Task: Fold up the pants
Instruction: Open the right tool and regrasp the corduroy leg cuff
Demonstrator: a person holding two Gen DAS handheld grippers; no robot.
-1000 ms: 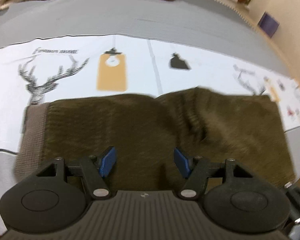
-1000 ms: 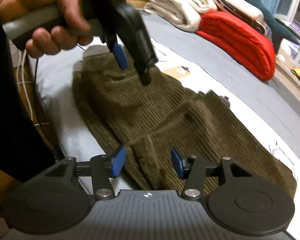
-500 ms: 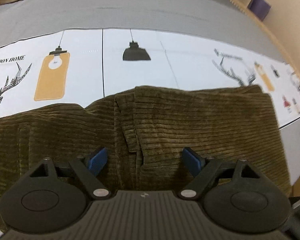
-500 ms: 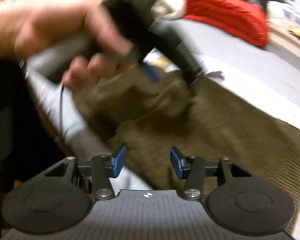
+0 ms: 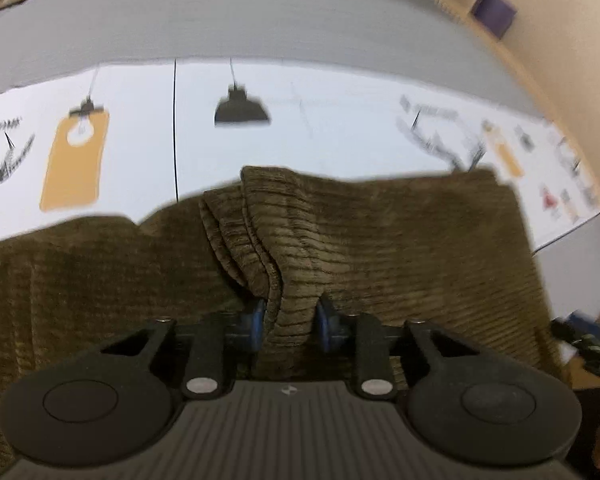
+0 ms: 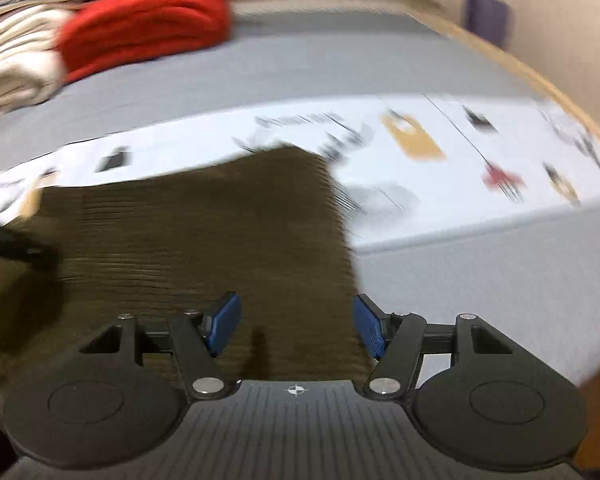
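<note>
Brown corduroy pants [image 5: 380, 240] lie spread on a bed over a white printed sheet [image 5: 320, 128]. My left gripper [image 5: 290, 326] is shut on a bunched fold of the pants near their middle, and the cloth rises in a ridge ahead of the blue pads. In the right wrist view the pants [image 6: 220, 232] fill the lower left, blurred by motion. My right gripper [image 6: 296, 330] is open over the pants' right end, its right pad near the cloth's edge, holding nothing.
A grey bedspread [image 6: 340, 64] runs behind the sheet. A red folded blanket [image 6: 140, 28] and cream towels [image 6: 12, 68] are stacked at the back. The wooden bed edge [image 6: 540, 76] and a beige wall lie to the right. A dark blurred shape [image 6: 16, 248] crosses the left.
My left gripper closed on a fold at the pants' middle and bunched it up. My right gripper swung right to the pants' far end and stayed open.
</note>
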